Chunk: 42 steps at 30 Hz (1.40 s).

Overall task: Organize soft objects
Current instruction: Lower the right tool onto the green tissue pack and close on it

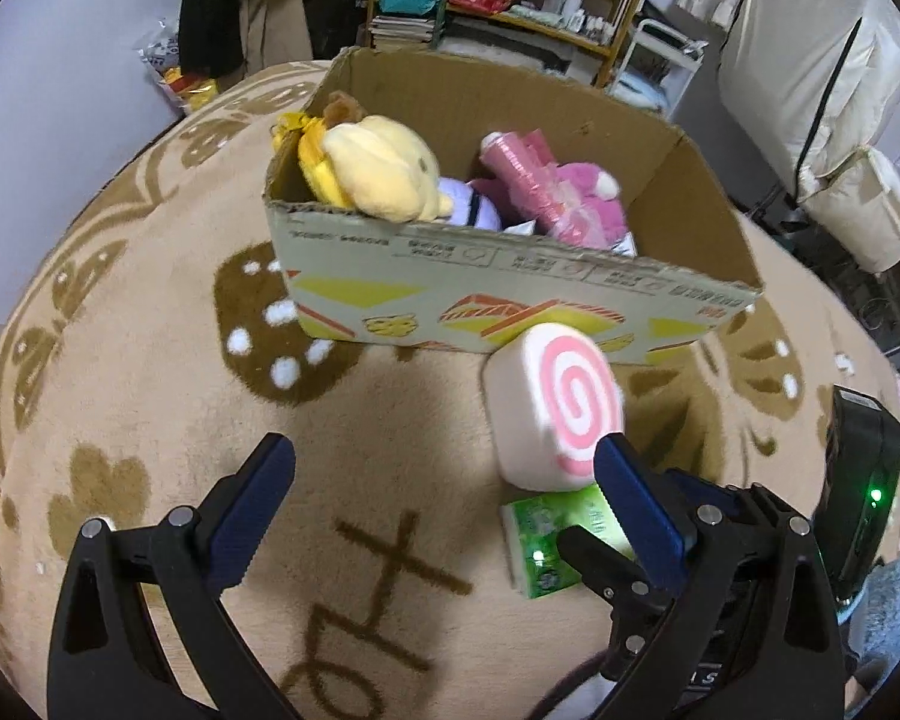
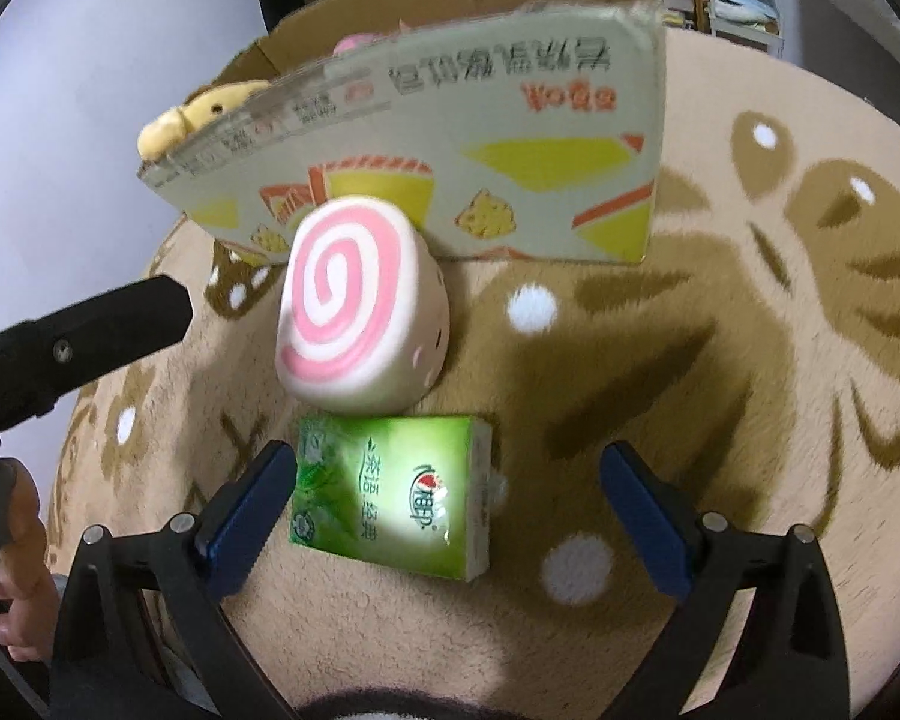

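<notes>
White cushion (image 2: 360,312) with a pink swirl face, beside one green tissue pack (image 2: 390,498).
Two plush toys (image 1: 384,171) in one cardboard box (image 1: 510,300); left gripper (image 1: 444,450) and right gripper (image 2: 450,462) both gape wide, empty.

Corrugated cardboard box (image 1: 498,294), glossy tissue pack (image 2: 390,498), fleecy rug (image 1: 150,396)

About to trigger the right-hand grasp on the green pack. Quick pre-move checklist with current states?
1. Right gripper open: ok.
2. Green tissue pack between the fingers: ok, though it sits close to the left finger.
3. Pack clear of the swirl cushion: cannot tell, their edges meet in view.
4. Left gripper open and empty: ok.
5. Free room in the cardboard box beside the yellow plush and pink plush: ok.
</notes>
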Each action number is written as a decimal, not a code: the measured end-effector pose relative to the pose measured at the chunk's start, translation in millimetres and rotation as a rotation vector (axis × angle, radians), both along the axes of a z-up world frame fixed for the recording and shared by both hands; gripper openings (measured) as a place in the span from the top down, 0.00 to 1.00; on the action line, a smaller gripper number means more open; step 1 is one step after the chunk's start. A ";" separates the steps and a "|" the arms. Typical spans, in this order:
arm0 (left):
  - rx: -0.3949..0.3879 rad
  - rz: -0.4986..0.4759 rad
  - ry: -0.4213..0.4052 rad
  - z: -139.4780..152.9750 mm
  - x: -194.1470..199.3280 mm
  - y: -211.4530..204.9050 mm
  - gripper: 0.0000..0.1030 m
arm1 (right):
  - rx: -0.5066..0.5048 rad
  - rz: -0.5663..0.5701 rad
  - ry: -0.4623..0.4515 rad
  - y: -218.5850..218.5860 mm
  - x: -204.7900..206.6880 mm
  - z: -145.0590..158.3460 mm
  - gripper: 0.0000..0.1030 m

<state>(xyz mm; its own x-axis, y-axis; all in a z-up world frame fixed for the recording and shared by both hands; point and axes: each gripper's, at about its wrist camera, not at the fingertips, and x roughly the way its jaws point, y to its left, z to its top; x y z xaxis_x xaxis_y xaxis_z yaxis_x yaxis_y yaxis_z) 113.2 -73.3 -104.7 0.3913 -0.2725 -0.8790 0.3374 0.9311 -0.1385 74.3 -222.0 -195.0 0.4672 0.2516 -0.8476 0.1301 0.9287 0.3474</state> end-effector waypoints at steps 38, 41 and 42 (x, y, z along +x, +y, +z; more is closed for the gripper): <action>0.031 -0.060 -0.016 -8.1 2.3 -19.9 0.04 | -0.117 0.031 0.023 34.9 -2.0 -5.8 0.29; 0.036 -0.085 -0.014 -10.9 3.8 -29.7 0.04 | -0.103 0.008 0.035 24.9 -3.4 -5.6 0.30; 0.036 -0.090 -0.010 -12.4 4.8 -33.0 0.04 | -0.098 -0.001 0.039 22.6 -3.7 -5.8 0.30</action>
<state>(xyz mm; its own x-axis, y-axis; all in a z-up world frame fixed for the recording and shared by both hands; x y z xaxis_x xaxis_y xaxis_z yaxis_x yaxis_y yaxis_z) 118.0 -106.3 -117.1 0.3750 -0.2753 -0.8852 0.4212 0.9012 -0.1019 70.6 -199.4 -200.8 0.4332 0.1662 -0.8859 0.1424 0.9579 0.2493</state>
